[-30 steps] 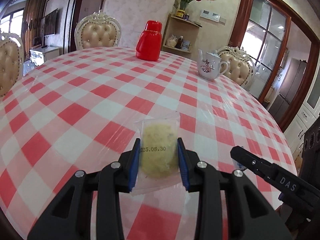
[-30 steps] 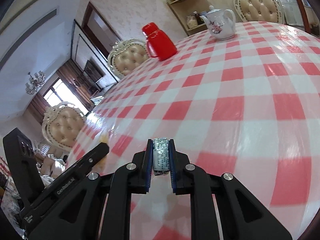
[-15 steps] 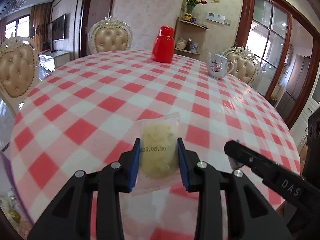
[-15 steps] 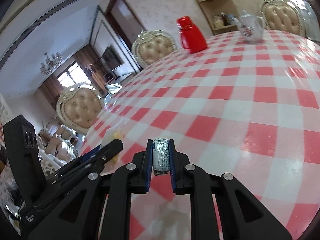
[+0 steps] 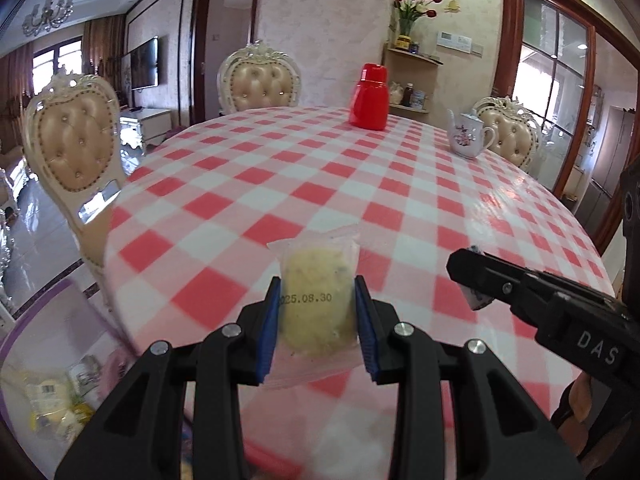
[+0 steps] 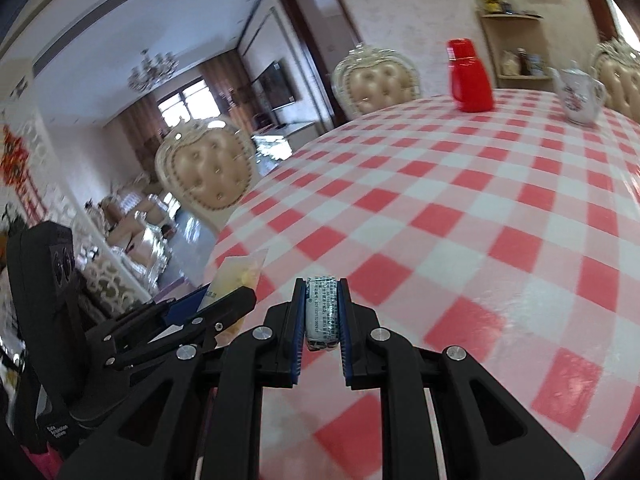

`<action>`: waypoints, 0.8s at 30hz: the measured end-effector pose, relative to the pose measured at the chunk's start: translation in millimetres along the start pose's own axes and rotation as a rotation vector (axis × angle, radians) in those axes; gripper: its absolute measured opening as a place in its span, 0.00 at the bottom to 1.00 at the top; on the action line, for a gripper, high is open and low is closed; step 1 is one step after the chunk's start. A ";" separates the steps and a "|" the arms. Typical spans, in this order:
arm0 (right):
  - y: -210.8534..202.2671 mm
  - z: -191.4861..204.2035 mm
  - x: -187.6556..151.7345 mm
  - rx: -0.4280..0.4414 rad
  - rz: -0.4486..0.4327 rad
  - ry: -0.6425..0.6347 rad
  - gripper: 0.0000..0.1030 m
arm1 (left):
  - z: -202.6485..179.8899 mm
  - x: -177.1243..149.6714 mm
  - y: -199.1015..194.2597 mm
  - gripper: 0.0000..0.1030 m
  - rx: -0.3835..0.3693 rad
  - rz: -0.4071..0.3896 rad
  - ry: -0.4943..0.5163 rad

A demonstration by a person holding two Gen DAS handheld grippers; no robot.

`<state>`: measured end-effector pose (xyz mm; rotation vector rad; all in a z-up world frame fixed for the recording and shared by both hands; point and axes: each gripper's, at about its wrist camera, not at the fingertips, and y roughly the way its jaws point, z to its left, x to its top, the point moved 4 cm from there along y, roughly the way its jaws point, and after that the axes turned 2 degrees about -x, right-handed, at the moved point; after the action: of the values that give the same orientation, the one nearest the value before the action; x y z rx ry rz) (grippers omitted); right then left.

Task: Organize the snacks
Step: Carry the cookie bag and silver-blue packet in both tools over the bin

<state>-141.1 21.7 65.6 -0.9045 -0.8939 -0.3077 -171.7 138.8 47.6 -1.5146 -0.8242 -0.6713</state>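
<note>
Left wrist view: left gripper (image 5: 316, 320) clamps the biscuit packet (image 5: 318, 304), long axis pointing forward; right gripper (image 6: 322, 312), just beside it, pinches a small wrapped sweet (image 6: 322, 311) above the table (image 5: 248, 184).

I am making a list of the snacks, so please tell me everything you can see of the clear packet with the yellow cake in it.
The packet is a clear, soft plastic pouch with a wide sealed border. Inside lies one pale yellow, crumbly cake with a few dark specks. A date, 2025.08.30, is printed in dark ink across its front. The left gripper holds it above the checked tablecloth, its blue pads pressing both sides. The top edge points away from the camera. In the right wrist view it shows edge-on.
</note>
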 end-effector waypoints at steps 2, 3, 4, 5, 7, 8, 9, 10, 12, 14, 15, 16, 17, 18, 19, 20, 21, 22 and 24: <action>4.5 16.0 -1.8 0.015 0.007 -0.029 0.15 | 11.5 -1.9 -6.9 0.34 0.017 -0.004 -0.002; 6.7 22.8 -2.3 0.022 0.010 -0.042 0.15 | 17.3 -2.1 -9.3 0.34 0.024 -0.007 -0.004; 9.8 34.0 -3.8 0.030 0.016 -0.066 0.15 | 25.3 -3.1 -13.7 0.34 0.033 -0.010 -0.010; 12.2 39.6 -4.6 0.035 0.021 -0.078 0.15 | 31.7 -4.0 -16.8 0.34 0.040 -0.010 -0.014; 17.9 56.3 -8.1 0.051 0.034 -0.109 0.15 | 45.0 -6.0 -22.7 0.34 0.054 -0.012 -0.025; 20.2 61.9 -9.4 0.055 0.038 -0.119 0.15 | 50.7 -6.4 -24.9 0.34 0.060 -0.013 -0.030; 22.7 67.5 -10.9 0.061 0.044 -0.130 0.15 | 58.4 -7.3 -27.9 0.34 0.067 -0.014 -0.036; 26.4 74.5 -12.9 0.069 0.055 -0.144 0.15 | 65.5 -8.1 -30.6 0.34 0.076 -0.015 -0.042; 32.5 86.4 -16.4 0.078 0.071 -0.167 0.15 | 77.8 -10.2 -34.1 0.34 0.093 -0.014 -0.050; 38.7 98.7 -20.1 0.089 0.087 -0.192 0.15 | 90.8 -12.9 -36.9 0.34 0.112 -0.010 -0.058; 42.0 105.6 -22.3 0.096 0.096 -0.207 0.15 | 97.5 -15.0 -38.8 0.34 0.123 -0.008 -0.061; 44.2 109.7 -23.9 0.099 0.102 -0.216 0.15 | 103.6 -17.3 -40.7 0.34 0.136 -0.005 -0.061; 47.5 115.6 -26.0 0.104 0.111 -0.229 0.15 | 107.5 -19.5 -42.8 0.34 0.145 -0.002 -0.059; 50.0 120.6 -27.6 0.108 0.117 -0.239 0.15 | 113.5 -22.6 -44.9 0.34 0.156 0.002 -0.057; 54.2 128.6 -30.9 0.115 0.130 -0.257 0.15 | 119.1 -25.3 -47.3 0.34 0.165 0.007 -0.056; 57.0 134.3 -33.2 0.121 0.138 -0.269 0.15 | 126.3 -28.6 -49.5 0.34 0.177 0.014 -0.057; 58.9 139.5 -35.8 0.127 0.145 -0.280 0.15 | 133.0 -30.3 -50.5 0.34 0.185 0.021 -0.061; 62.8 148.3 -40.0 0.136 0.157 -0.301 0.15 | 142.0 -33.2 -51.8 0.34 0.194 0.030 -0.068; 68.7 161.5 -46.3 0.149 0.177 -0.333 0.15 | 156.6 -37.8 -54.9 0.34 0.220 0.040 -0.082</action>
<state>-217.0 184.6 40.3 -0.9026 -1.1178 0.0650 -245.9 291.2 32.0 -1.3617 -0.8973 -0.4753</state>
